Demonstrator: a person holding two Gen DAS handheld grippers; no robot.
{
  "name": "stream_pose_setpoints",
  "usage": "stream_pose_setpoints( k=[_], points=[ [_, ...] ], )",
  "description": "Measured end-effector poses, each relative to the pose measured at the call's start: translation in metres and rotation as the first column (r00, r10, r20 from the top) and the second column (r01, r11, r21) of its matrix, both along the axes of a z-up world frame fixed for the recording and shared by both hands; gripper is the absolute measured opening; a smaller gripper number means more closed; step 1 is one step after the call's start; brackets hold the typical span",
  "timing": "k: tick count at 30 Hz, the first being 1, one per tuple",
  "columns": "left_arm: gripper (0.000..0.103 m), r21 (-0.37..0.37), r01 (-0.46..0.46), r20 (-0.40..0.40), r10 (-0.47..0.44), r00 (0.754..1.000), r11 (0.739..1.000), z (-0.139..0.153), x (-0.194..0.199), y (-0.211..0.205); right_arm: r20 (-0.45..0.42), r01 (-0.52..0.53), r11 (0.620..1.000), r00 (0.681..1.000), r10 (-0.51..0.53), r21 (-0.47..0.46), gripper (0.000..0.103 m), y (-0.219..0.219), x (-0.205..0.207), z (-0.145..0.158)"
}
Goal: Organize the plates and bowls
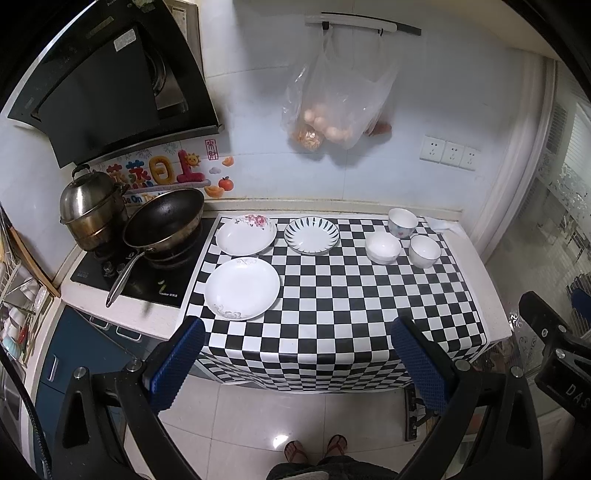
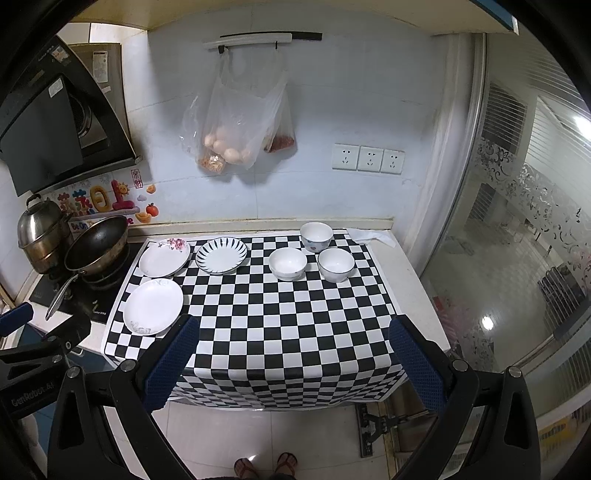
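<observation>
Left wrist view shows both grippers, left gripper point(image 1: 297, 363) and right gripper point(image 2: 295, 363), wide apart and empty, nothing stacked yet; next, likely reach the near plate point(image 1: 242, 288).

Home kitchen: black range hood point(image 1: 110, 85) hanging over stove point(image 1: 136, 277), wok point(image 1: 166, 221) and steel steamer pot point(image 1: 90, 206) sitting on burners, egg bag point(image 1: 332, 107) dangling from wall rail point(image 1: 365, 23), checkered cloth point(image 1: 332, 295) covering counter.

Pretty dim, bluish indoor light overall. Heavy fisheye bending with black corners. Glare spots on the floor tiles point(image 1: 280, 441) and the glass door point(image 2: 517, 229); the wall behind looks hazy, everything else is reasonably sharp.
</observation>
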State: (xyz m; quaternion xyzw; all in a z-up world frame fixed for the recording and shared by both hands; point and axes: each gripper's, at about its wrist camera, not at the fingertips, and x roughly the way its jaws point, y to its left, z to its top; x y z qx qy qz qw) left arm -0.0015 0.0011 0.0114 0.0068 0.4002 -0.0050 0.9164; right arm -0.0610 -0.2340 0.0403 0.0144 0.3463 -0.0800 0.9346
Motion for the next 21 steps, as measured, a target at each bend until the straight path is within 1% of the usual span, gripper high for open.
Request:
stream_pose_setpoints(
  k=[1,4,14,21],
  points=[
    [0.103,-0.001,-0.002,0.002,0.002,1.0,1.0,0.006,-0.002,-0.001,0.002,0.0,1.0,1.0,0.0,0.0,0.103,0.0,-0.001,0.001],
    [0.103,-0.002,-0.005,0.005,0.005,1.0,1.0,0.014,-0.002,0.0,0.007,-0.003,1.0,1.0,0.003,0.003,0.103,-0.001,-0.004,0.002],
    [0.103,0.001,-0.002,0.011,0.002,1.0,1.0,0.013,-0.004,0.001,0.008,-0.016,1.0,1.0,0.016,-0.002,0.103,0.004,-0.011,0.005],
    [0.103,-0.001,-0.006,0.021,0.006,1.0,1.0,0.018,-0.007,0.006,0.013,-0.028,1.0,1.0,0.029,-0.01,0.103,0.012,-0.016,0.01]
  ],
)
